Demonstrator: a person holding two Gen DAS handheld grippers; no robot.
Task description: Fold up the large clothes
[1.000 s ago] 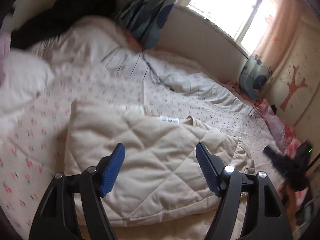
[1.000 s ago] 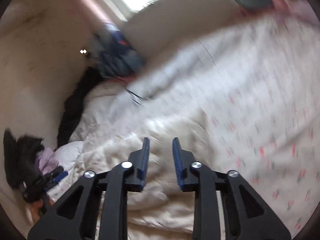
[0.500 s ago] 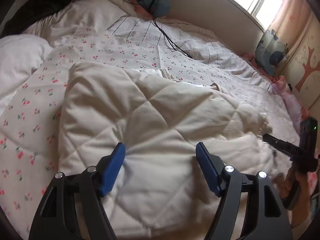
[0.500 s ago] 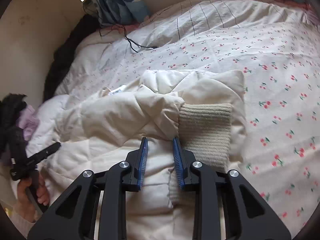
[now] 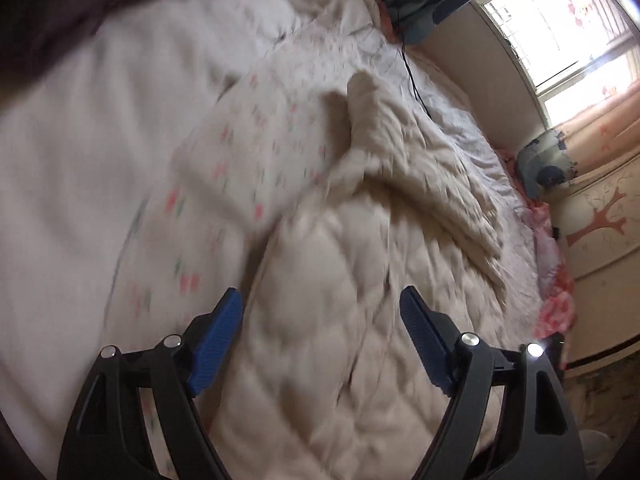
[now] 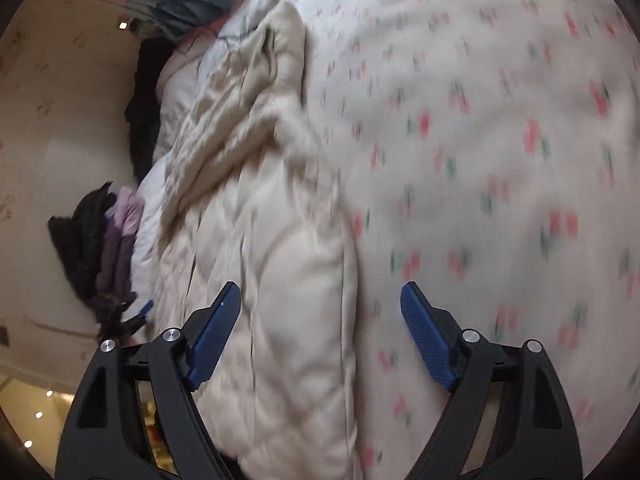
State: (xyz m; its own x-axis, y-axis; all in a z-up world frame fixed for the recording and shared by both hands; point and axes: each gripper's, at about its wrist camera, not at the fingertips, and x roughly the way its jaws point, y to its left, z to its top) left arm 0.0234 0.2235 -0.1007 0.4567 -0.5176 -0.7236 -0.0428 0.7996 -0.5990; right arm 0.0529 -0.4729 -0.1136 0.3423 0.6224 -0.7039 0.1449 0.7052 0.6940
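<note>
A cream quilted jacket [image 5: 360, 280] lies spread on the cherry-print bedsheet [image 5: 224, 184]. My left gripper [image 5: 320, 316] hovers over the jacket's near left part, its jaws wide and opening, with the fabric below them and no grip on it. In the right wrist view the same jacket [image 6: 272, 264] runs up the left half of the picture, its right edge on the sheet [image 6: 500, 140]. My right gripper [image 6: 320, 312] straddles that edge, jaws opening wide, pads clear of the cloth. Both views are motion-blurred.
A white pillow or duvet [image 5: 80, 168] fills the left. Dark and purple clothes [image 6: 108, 248] are piled by the wall. Blue patterned cushions [image 5: 544, 168] sit near the window [image 5: 560, 40]. A black cable [image 5: 412, 80] crosses the bed's far end.
Both grippers have swung across and dropped closer to the jacket. The right gripper's jaws went from nearly shut to wide apart. The left jaws widened slightly.
</note>
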